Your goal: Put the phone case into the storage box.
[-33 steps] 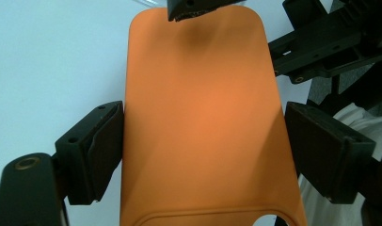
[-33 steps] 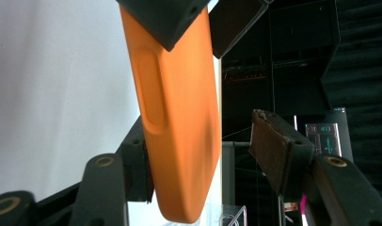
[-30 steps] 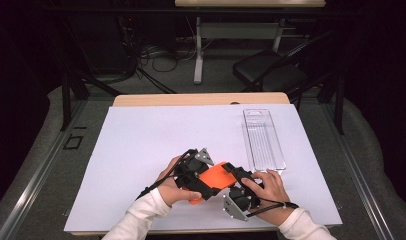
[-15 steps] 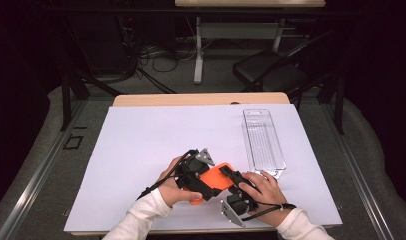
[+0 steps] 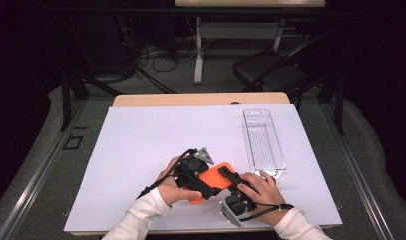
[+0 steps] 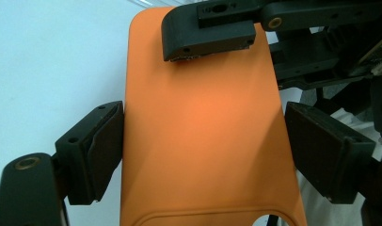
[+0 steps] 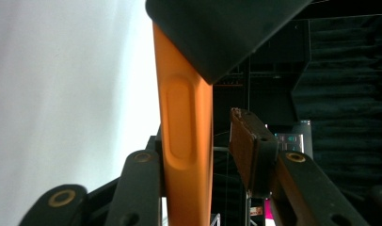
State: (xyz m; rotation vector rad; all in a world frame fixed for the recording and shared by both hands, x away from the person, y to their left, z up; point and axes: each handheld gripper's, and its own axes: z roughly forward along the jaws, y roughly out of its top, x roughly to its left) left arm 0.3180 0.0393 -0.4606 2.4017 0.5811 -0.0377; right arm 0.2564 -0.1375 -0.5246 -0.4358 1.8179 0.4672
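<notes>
Near front edge of white table (image 5: 141, 150), orange phone case (image 5: 213, 176) sits between both hands. Left gripper (image 6: 198, 141) squeezes its long sides, jaws wide. Right gripper (image 7: 212, 141) has just been closing across thin edge; one pad touches, other pad not yet. Case looks light, bendy, soft rubber, not slippery. Best hold: flat sides, gently. Clear tray (image 5: 263, 145) lies near, to right.

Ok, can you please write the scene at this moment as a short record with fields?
held thing: orange case
left gripper: pads on the two long edges of the case
right gripper: jaws have just been closing across the thickness of the case; one pad not touching yet
tray: clear, right of the case
surface: white sheet
</notes>
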